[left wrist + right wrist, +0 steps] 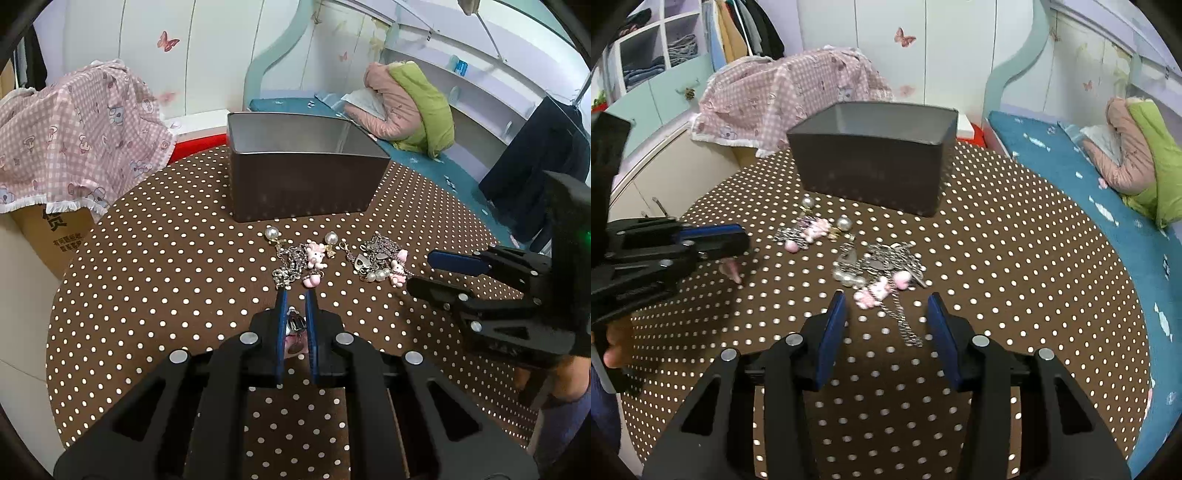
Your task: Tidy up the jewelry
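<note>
Two heaps of jewelry lie on the brown dotted tablecloth before a dark open box (299, 170), which also shows in the right wrist view (875, 162). The left heap (303, 258) has pearls, chain and pink charms; it shows blurred in the right wrist view (812, 230). The right heap (380, 264) lies just ahead of my right gripper (886, 306), which is open and empty; a chain (905, 325) trails between its fingers. My left gripper (295, 295) is nearly shut on a small silver and pink piece (293, 325), held at the near edge of the left heap.
A pink checked cloth (74, 129) covers a cardboard box at the table's left. A bed with a teal cover (1071, 192) and a pink and green coat (1137, 162) runs along the right. The round table's edge (55, 295) falls away at the left.
</note>
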Tool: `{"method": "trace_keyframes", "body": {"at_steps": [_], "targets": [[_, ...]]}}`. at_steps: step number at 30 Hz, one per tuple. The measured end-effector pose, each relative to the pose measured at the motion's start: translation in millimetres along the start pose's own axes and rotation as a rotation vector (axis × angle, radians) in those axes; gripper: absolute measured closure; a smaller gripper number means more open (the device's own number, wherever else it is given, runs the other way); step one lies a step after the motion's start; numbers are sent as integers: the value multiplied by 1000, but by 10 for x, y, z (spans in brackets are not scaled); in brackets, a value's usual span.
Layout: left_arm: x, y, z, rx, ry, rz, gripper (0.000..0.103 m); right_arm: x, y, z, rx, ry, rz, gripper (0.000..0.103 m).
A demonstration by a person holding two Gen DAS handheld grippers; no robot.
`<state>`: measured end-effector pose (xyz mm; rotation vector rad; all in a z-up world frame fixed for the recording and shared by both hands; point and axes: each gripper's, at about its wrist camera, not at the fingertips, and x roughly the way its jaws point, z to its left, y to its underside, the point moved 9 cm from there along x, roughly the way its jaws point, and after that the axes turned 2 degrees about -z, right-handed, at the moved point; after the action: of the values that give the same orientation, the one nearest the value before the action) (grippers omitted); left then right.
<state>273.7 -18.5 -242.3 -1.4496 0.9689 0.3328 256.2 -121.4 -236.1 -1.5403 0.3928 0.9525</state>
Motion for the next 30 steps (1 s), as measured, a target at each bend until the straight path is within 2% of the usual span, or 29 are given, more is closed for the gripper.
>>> {"method": "trace_keyframes", "body": {"at_steps": [2,5,7,15,19,23,30], "targets": [[-16,-15,12,-6,7,-3,93,10,-23,-73,15,10,-4,61],[-30,-41,38,-15,10,-7,93,18,-121,-88,37,-22,-13,63],[-28,-55,48,-16,11,-6,93,73,-193,-87,21,-15,-7,71],[-19,-68,50,-15,19,-2,93,312,-283,-35,-19,-33,64,80],[1,-90,25,-17,26,-1,93,342,-290,-24,-30,-35,69,92],[-1,-171,-11,-15,47,-7,93,224,-333,-38,-6,-55,34,94],[-95,-373,-81,-22,94,-22,93,-275,-544,-53,33,-101,-78,94]]}}
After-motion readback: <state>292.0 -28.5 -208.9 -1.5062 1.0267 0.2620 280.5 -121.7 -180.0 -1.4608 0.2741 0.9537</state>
